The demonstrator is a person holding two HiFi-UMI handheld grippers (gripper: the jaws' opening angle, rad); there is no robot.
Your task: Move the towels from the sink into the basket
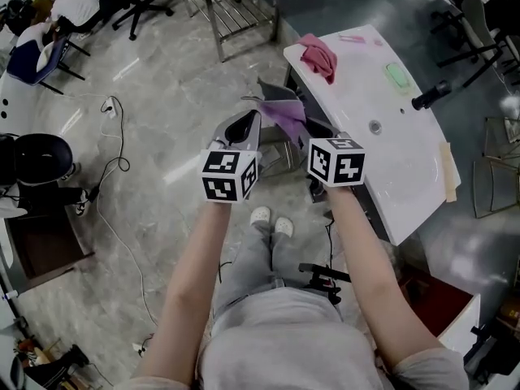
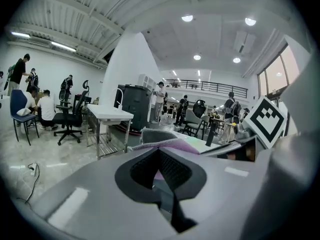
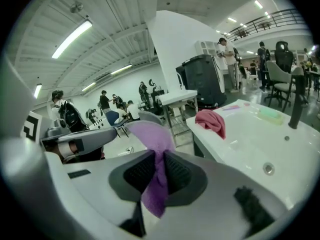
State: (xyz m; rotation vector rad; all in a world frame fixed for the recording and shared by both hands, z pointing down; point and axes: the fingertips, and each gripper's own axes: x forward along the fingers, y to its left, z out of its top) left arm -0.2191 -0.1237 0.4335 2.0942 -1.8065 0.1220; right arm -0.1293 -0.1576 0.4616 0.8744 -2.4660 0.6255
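Observation:
A purple towel (image 1: 283, 116) hangs stretched between my two grippers, left of the white sink (image 1: 390, 169). My left gripper (image 1: 253, 120) is shut on one edge of it; in the left gripper view the towel (image 2: 185, 143) spreads out beyond the closed jaws (image 2: 159, 151). My right gripper (image 1: 313, 128) is shut on the other edge, and purple cloth (image 3: 155, 139) bunches between its pads (image 3: 159, 154). A red towel (image 1: 318, 55) (image 3: 211, 121) lies on the sink's far left corner. A grey basket (image 1: 276, 153) sits below the towel, mostly hidden.
On the sink (image 3: 250, 139) are a black faucet (image 1: 431, 96), a green soap bar (image 1: 397, 75) and the drain (image 1: 374, 126). A metal table (image 1: 240, 6) stands farther off. Cables (image 1: 114, 161) trail over the marble floor at the left. Office chairs and people fill the background.

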